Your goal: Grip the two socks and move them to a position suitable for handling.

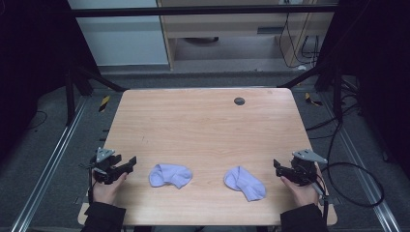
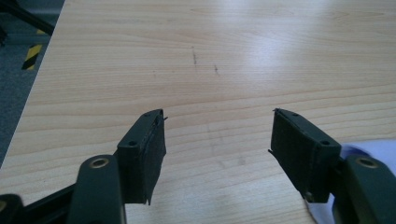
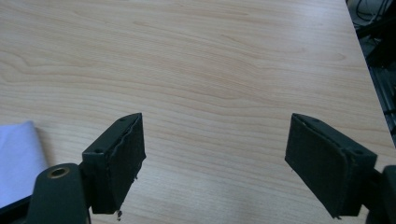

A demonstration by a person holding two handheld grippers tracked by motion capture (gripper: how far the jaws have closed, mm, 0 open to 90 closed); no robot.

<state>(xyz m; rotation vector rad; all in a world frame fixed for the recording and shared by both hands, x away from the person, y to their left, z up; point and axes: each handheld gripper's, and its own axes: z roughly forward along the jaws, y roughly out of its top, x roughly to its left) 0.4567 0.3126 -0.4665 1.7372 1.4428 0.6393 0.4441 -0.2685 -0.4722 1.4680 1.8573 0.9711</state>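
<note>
- Pale wood tabletop (image 1: 203, 125) in the high view, grey floor around it: two crumpled light-blue socks lie near the front edge, the left sock (image 1: 169, 175) and the right sock (image 1: 245, 183) apart from each other. The left claw (image 1: 129, 163) and the right claw (image 1: 277, 166) rest outside them, each in a hand.
- Left gripper view: the left claw (image 2: 217, 140) has its jaws spread wide over bare wood; the left sock (image 2: 369, 150) peeks behind the right-hand jaw.
- Right gripper view: the right claw (image 3: 215, 154) is likewise spread, empty; the right sock (image 3: 16, 161) lies beside its left-hand jaw.
- No container or readable writing.

Lilac socks (image 1: 170, 175) – pale wood table (image 1: 203, 121)
</note>
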